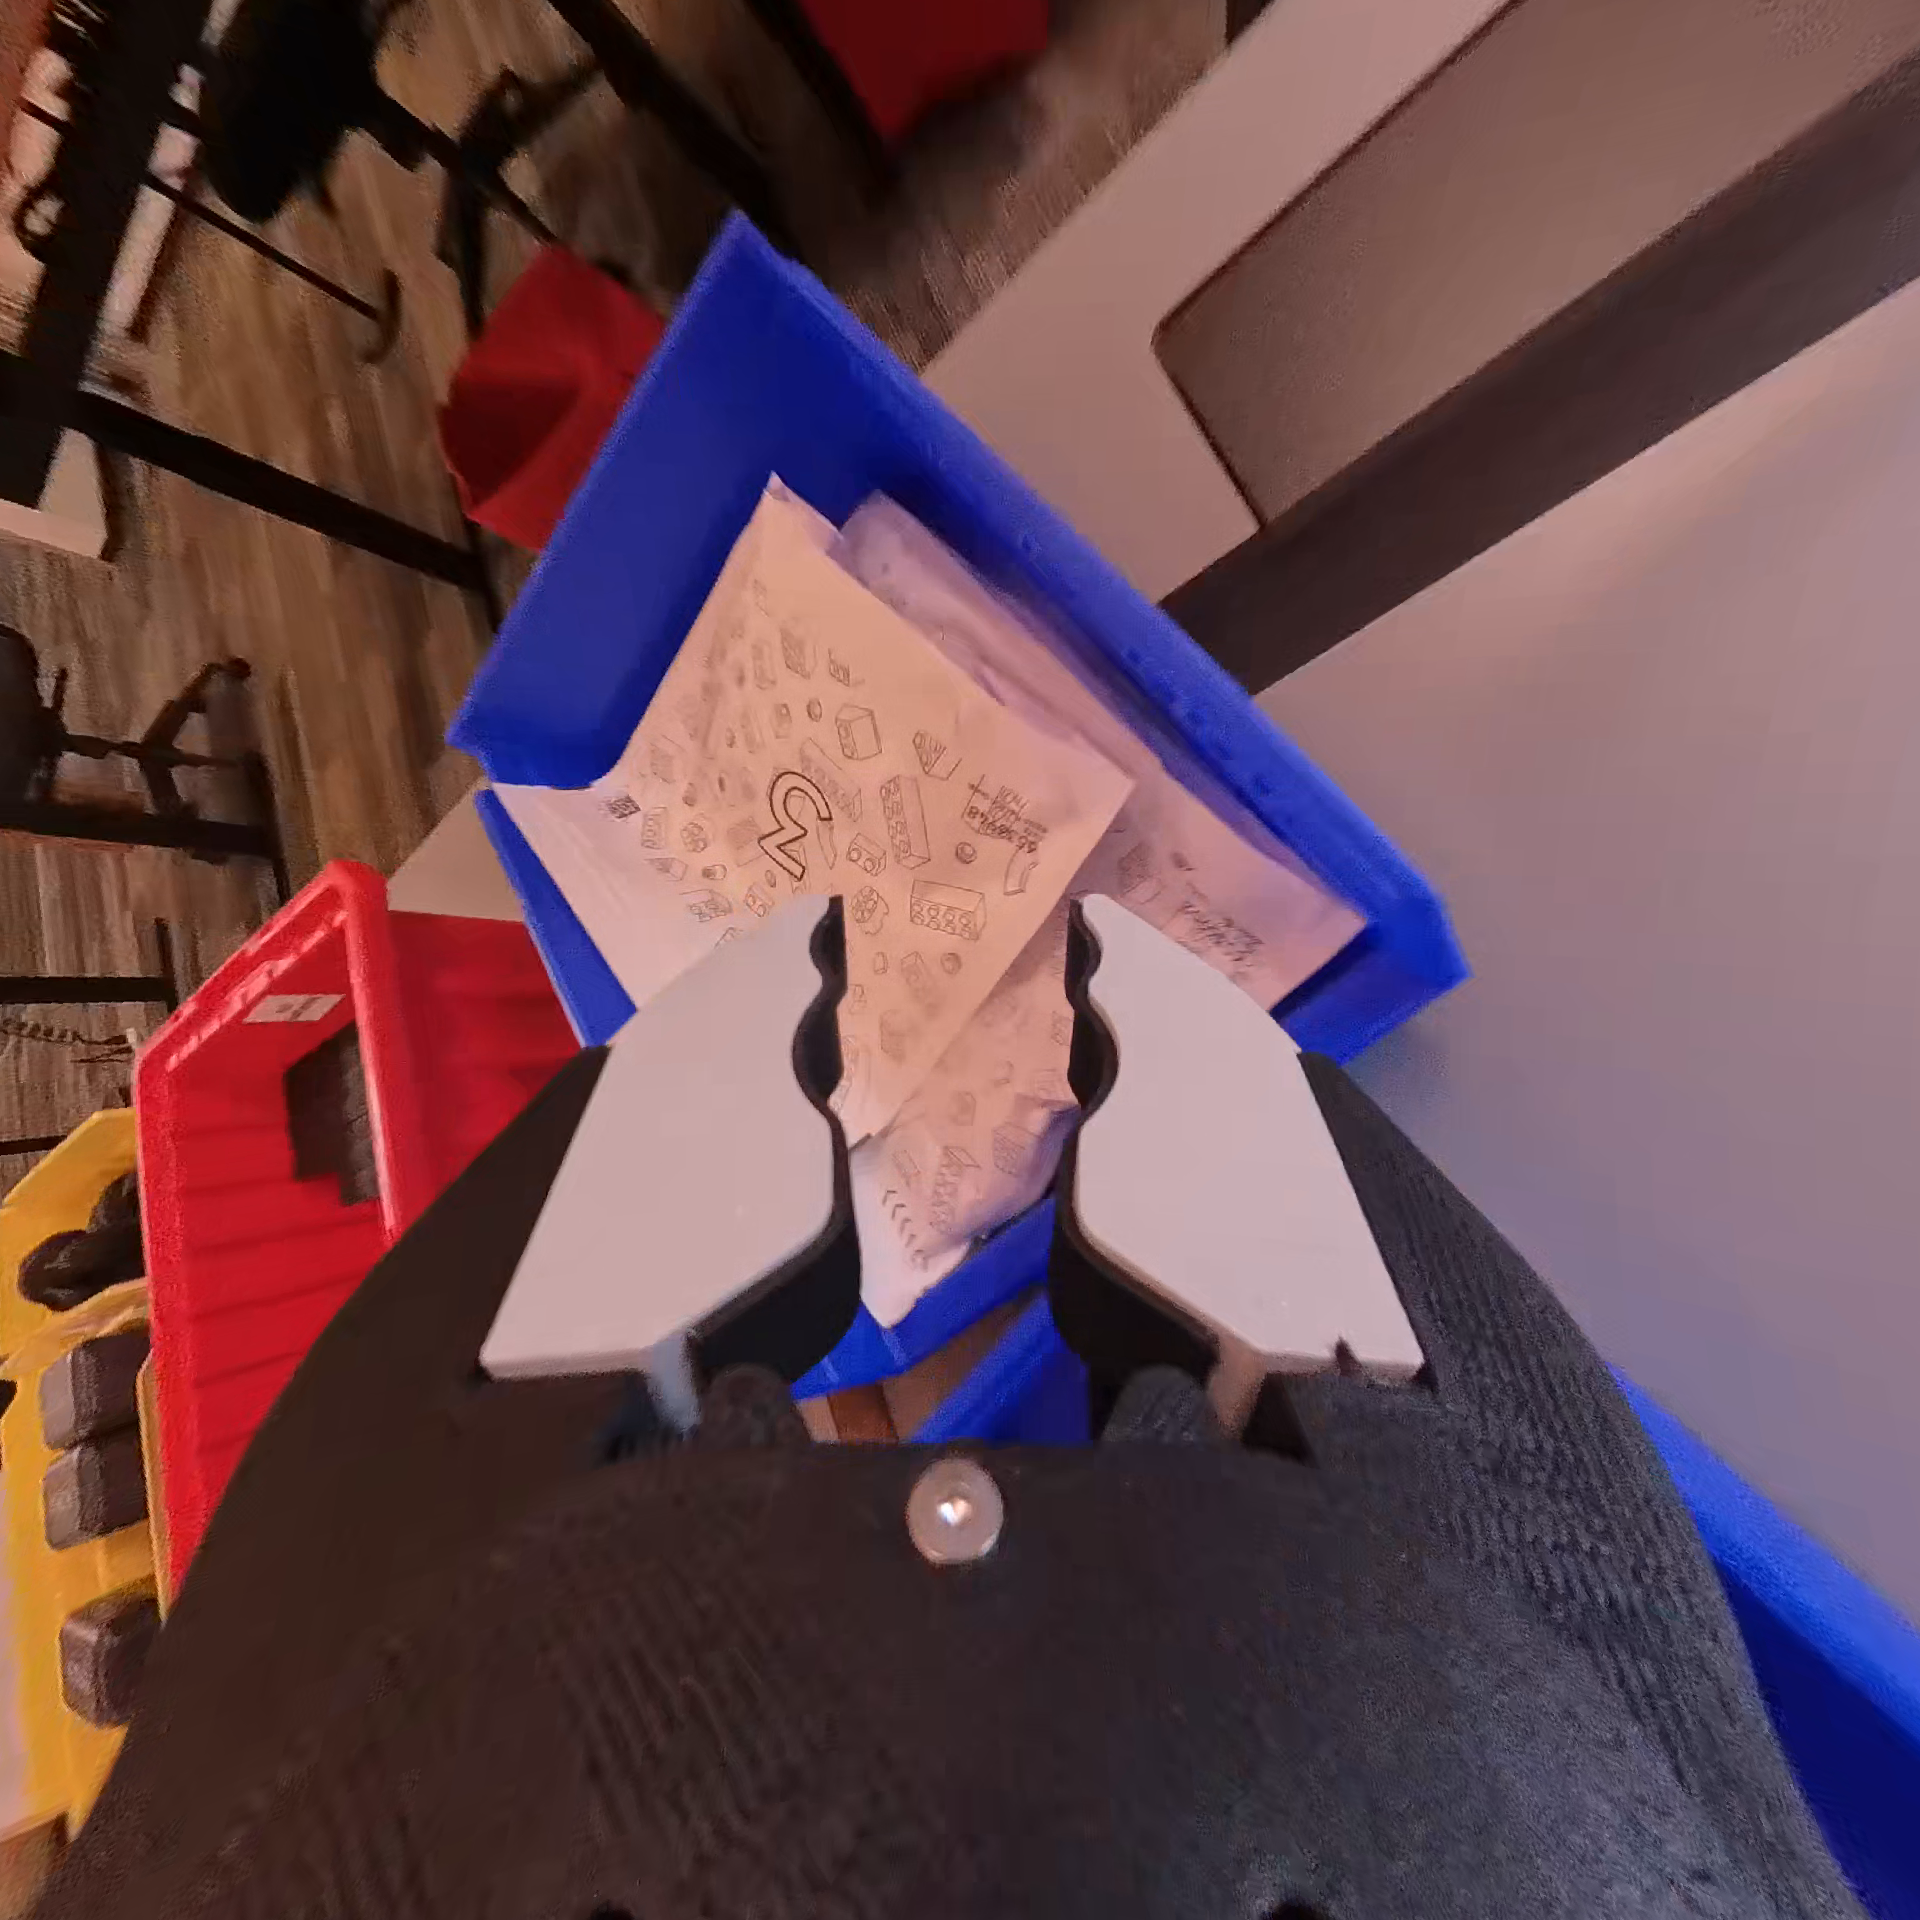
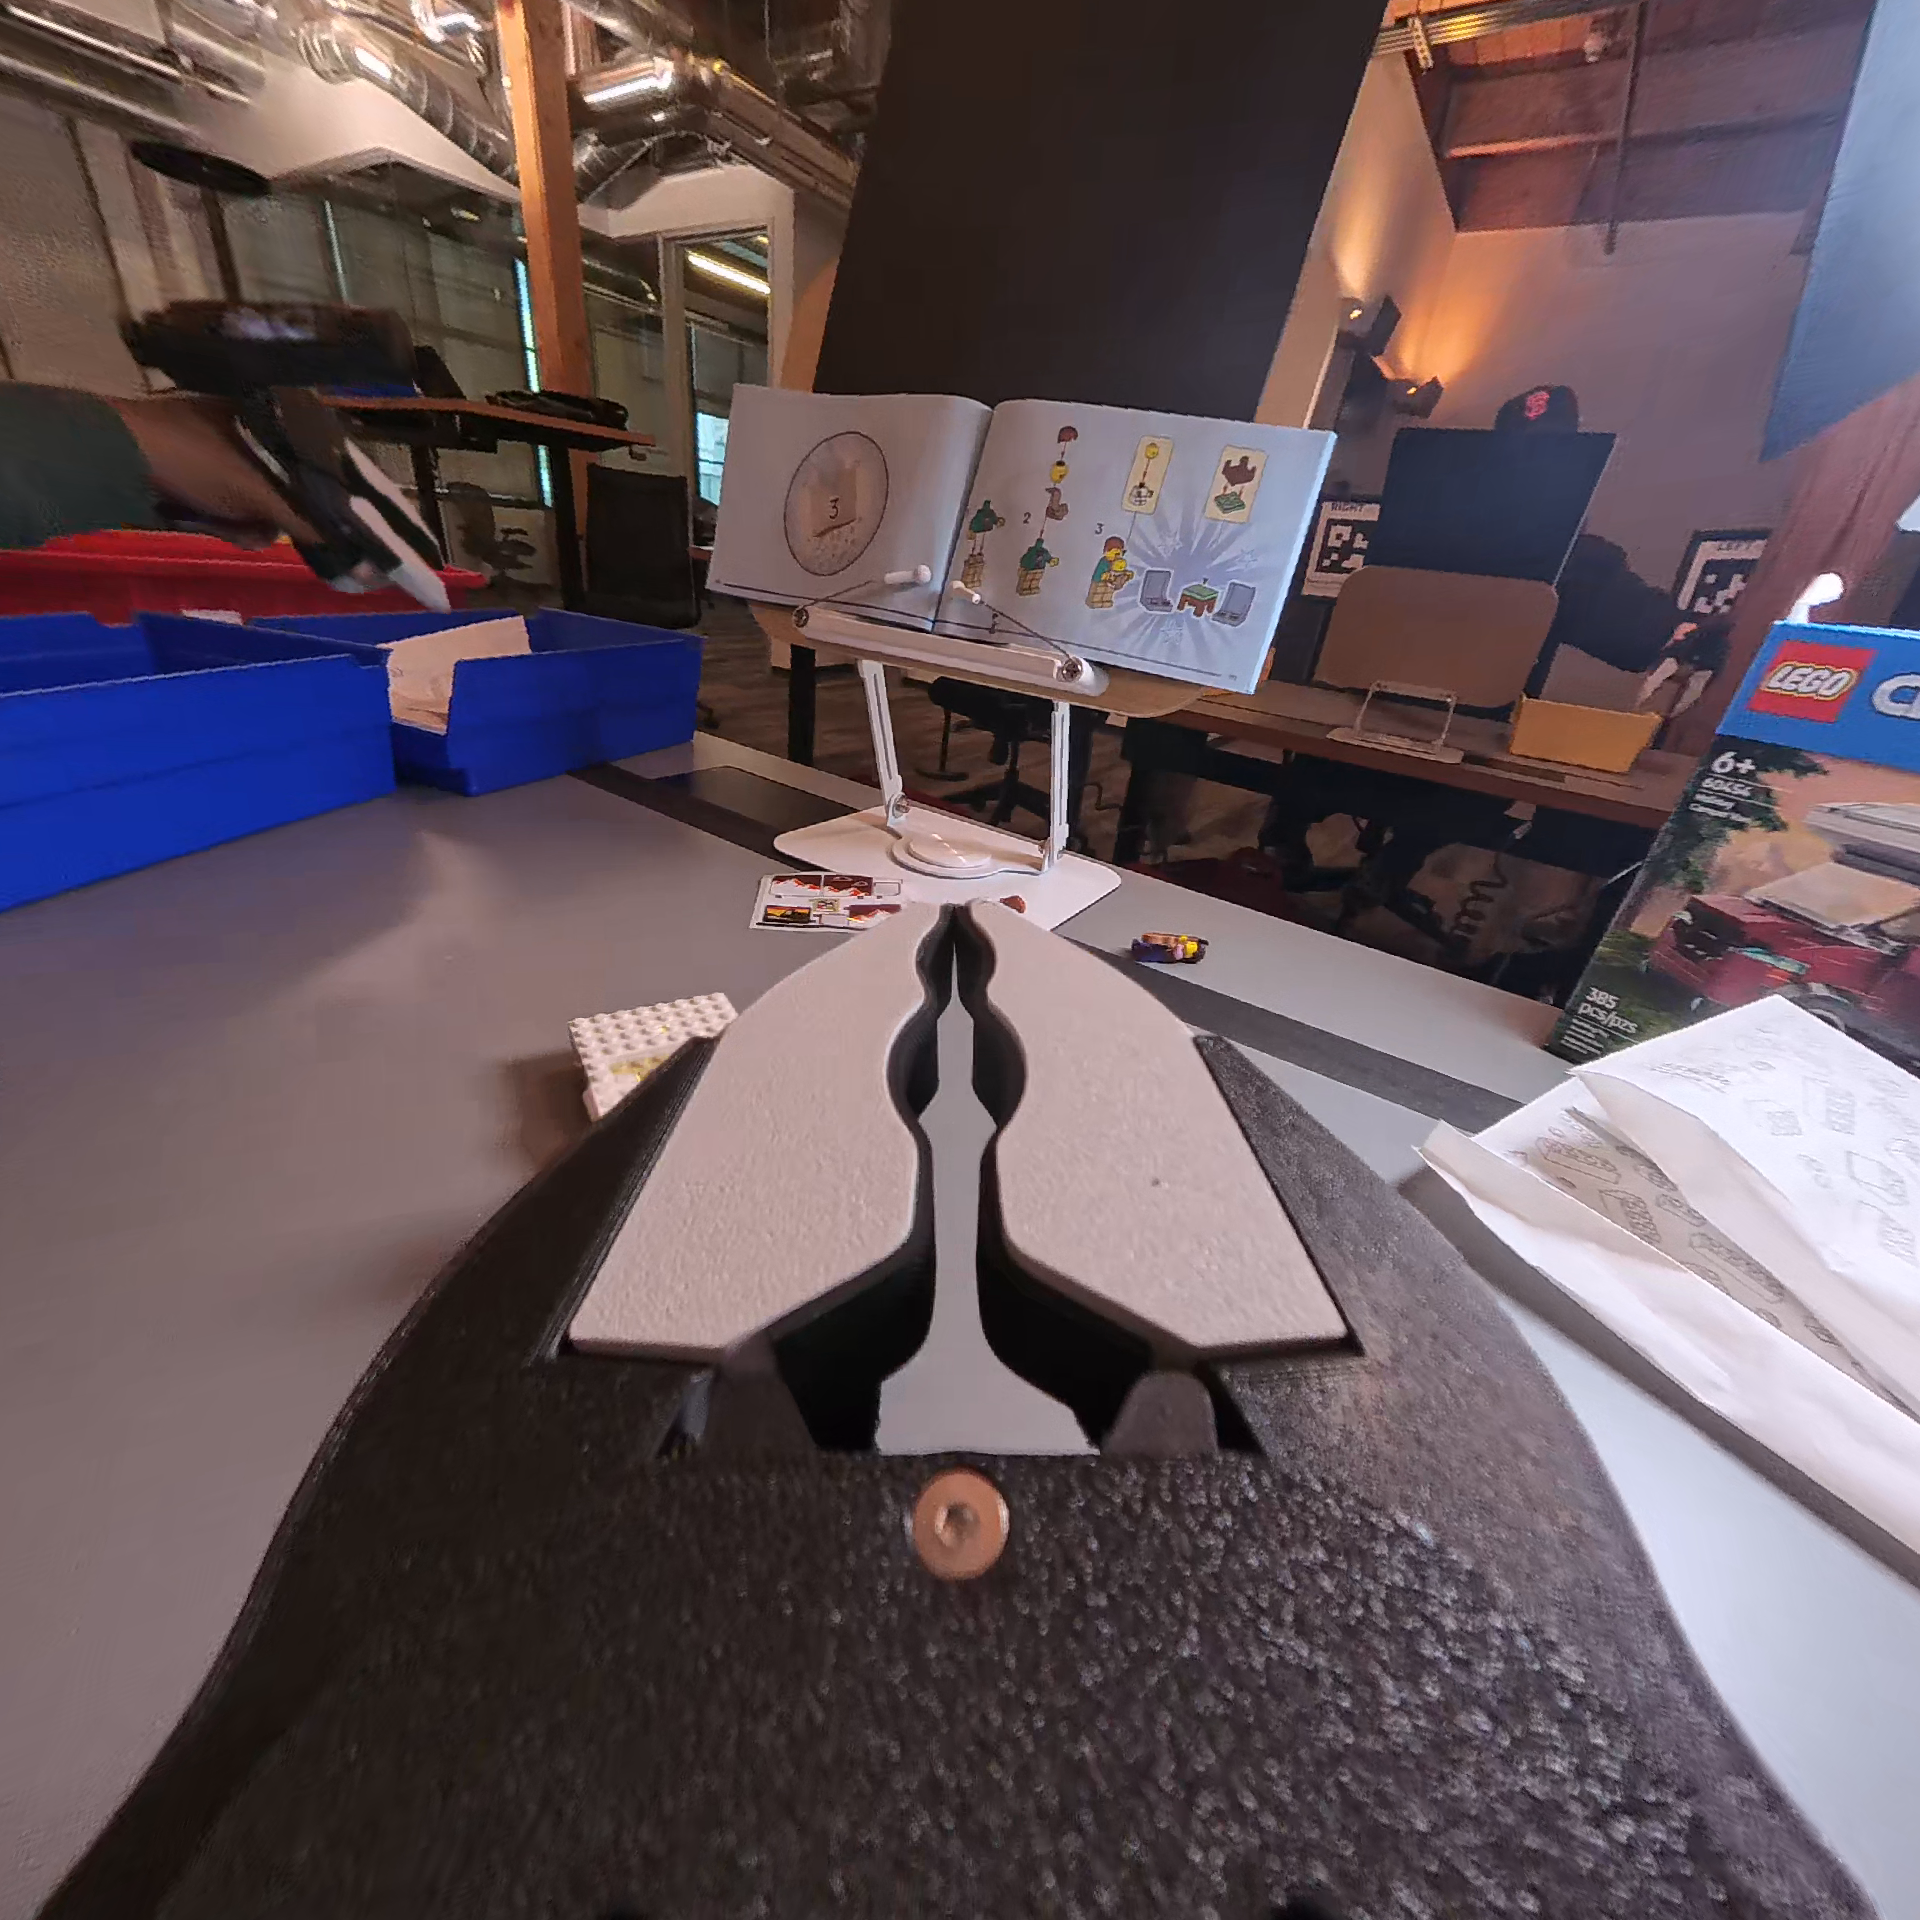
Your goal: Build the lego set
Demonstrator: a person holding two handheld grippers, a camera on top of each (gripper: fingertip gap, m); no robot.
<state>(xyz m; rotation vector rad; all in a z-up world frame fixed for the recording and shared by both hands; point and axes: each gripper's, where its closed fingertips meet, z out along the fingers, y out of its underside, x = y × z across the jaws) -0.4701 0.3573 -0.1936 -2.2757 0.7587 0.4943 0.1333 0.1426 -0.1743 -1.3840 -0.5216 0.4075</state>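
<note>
In the left wrist view, my left gripper (image 1: pixel 956 920) is open and points down into a blue bin (image 1: pixel 831 416). The bin holds white paper bags (image 1: pixel 831 790) printed with brick drawings; the bags lie between and beyond the fingers, and nothing is gripped. In the right wrist view, my right gripper (image 2: pixel 954 920) is shut and empty, low over the grey table (image 2: pixel 312 1039). A white studded plate (image 2: pixel 644 1039) lies just left of its fingers. The left gripper (image 2: pixel 384 551) shows blurred, far left, above the blue bin (image 2: pixel 561 686) with the bags.
An open instruction booklet (image 2: pixel 1018 520) rests on a white stand (image 2: pixel 945 852). A sticker sheet (image 2: pixel 821 899) and a small minifigure (image 2: pixel 1169 948) lie near its base. The set's box (image 2: pixel 1787 831) and opened paper bags (image 2: pixel 1714 1195) are at right. Red (image 1: pixel 270 1091) and yellow (image 1: pixel 73 1455) bins hold dark pieces. There is about 65 cm between the tips of the two grippers.
</note>
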